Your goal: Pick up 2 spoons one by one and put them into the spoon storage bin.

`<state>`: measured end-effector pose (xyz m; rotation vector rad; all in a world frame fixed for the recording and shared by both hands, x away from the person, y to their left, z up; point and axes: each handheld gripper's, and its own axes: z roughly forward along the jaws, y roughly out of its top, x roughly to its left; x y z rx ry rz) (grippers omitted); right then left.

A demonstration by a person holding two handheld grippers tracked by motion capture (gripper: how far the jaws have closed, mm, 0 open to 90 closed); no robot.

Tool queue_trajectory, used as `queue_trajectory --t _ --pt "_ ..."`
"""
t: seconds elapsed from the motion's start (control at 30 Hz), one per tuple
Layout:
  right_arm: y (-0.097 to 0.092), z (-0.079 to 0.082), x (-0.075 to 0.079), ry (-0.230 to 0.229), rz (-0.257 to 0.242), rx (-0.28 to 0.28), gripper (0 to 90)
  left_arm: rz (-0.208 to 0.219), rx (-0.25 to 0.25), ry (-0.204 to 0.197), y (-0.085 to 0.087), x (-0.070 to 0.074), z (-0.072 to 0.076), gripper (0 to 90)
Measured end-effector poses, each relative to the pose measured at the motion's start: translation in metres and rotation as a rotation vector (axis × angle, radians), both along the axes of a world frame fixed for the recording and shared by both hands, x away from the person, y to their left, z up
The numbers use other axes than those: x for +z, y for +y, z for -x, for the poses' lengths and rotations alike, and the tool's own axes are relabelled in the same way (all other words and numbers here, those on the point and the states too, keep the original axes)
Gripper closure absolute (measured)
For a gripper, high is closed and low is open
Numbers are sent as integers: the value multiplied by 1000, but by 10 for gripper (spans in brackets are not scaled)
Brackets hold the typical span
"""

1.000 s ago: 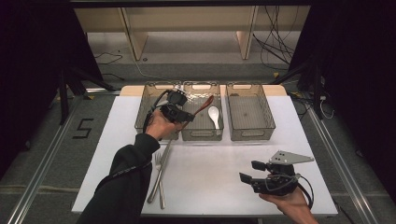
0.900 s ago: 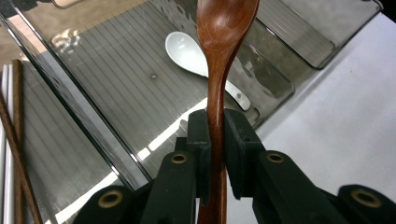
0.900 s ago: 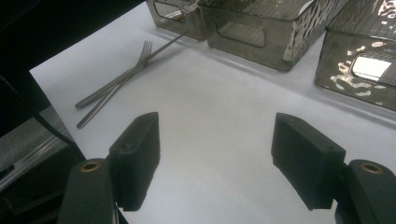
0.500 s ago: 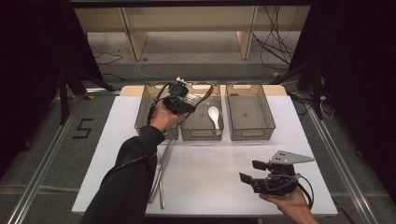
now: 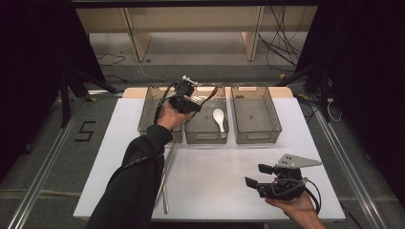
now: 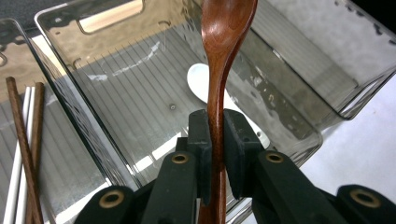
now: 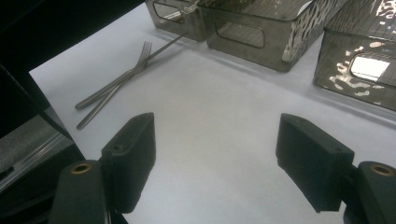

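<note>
Here we have a dark brown wooden spoon (image 6: 227,42) clamped by its slim handle in our left gripper (image 6: 215,140), held in the air over the middle smoky clear plastic bin (image 5: 206,136) of three at the far side of the worktop (image 5: 215,181). We judge the spoon light and stiff; its polished surface looks smooth, so it could pivot between the pads if held loosely. The narrow handle, near where it swells toward the bowl, seems the sensible place to take hold, and that is roughly where the jaws sit, closed flat against both sides.

Below it, on the floor of the same bin, lies a white ceramic-looking soup spoon (image 5: 219,118), which we would treat as brittle and avoid dropping anything hard onto. The left-hand bin (image 5: 145,119) holds brown and white chopsticks (image 6: 23,154) laid lengthwise. The right-hand bin (image 5: 255,114) looks bare.

Nearer to us, two long metal forks (image 7: 116,81) lie crossed on the white worktop, just in front of the left bin. They are thin and low, and awkward to pinch from a flat surface.

Our right gripper (image 5: 267,179) hovers over the near right of the worktop, jaws spread wide with nothing between them.
</note>
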<state>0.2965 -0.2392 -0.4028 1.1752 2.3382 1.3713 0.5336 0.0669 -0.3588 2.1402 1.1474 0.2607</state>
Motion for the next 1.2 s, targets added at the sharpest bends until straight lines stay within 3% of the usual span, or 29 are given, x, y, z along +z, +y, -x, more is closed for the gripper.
queue_trajectory --t 0.43,0.53,0.63,0.7,0.97,1.2 --pt "0 0 -1 2 -3 4 298 23 29 22 -1 -13 -8 839" --pt "1 0 -1 1 -1 10 301 3 28 -4 -2 -17 -8 829" --pt "1 0 -1 2 0 14 302 40 44 8 -2 -19 -9 607" --pt "1 0 -1 8 1 14 302 17 39 -15 -3 -18 -7 489" --pt "2 0 -2 8 5 16 302 32 0 -7 -1 -9 0 404" --pt "2 0 -2 7 3 13 302 24 7 -6 11 -1 7 379"
